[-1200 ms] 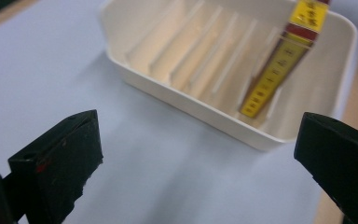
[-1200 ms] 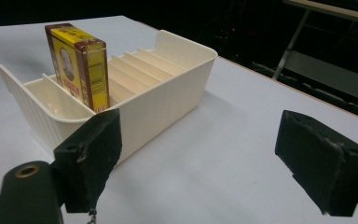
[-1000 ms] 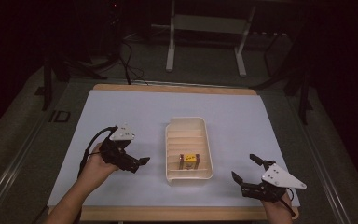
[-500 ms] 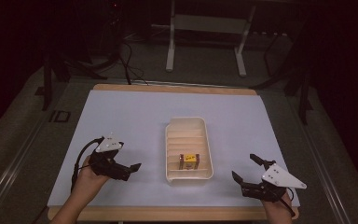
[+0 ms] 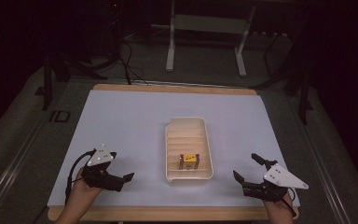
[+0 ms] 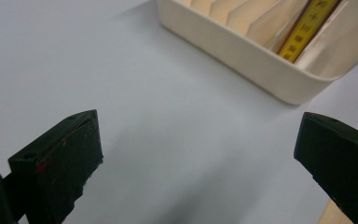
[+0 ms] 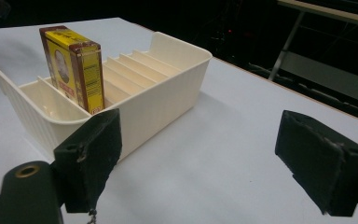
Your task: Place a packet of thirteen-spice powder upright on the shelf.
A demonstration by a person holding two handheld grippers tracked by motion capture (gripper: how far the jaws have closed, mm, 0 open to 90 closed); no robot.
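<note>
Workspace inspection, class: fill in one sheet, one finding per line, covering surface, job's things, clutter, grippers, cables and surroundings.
Surface: pale blue table top, wooden edge at front.
Job's things: cream slotted tray at centre; yellow box standing upright in a near slot.
Clutter: nothing seen.
Grippers: left gripper and right gripper both open, empty, either side of the tray.
Cables: black cable looping from the left gripper.
Surroundings: dark room, metal stand legs behind.

place: looks like a lab or test room, not a home
table: wooden-edged work table with a pale blue mat (image 5: 135, 126) on top
background: dark room, white metal stand legs (image 5: 205, 42), black loose cables (image 5: 121, 60) on grey floor
</note>
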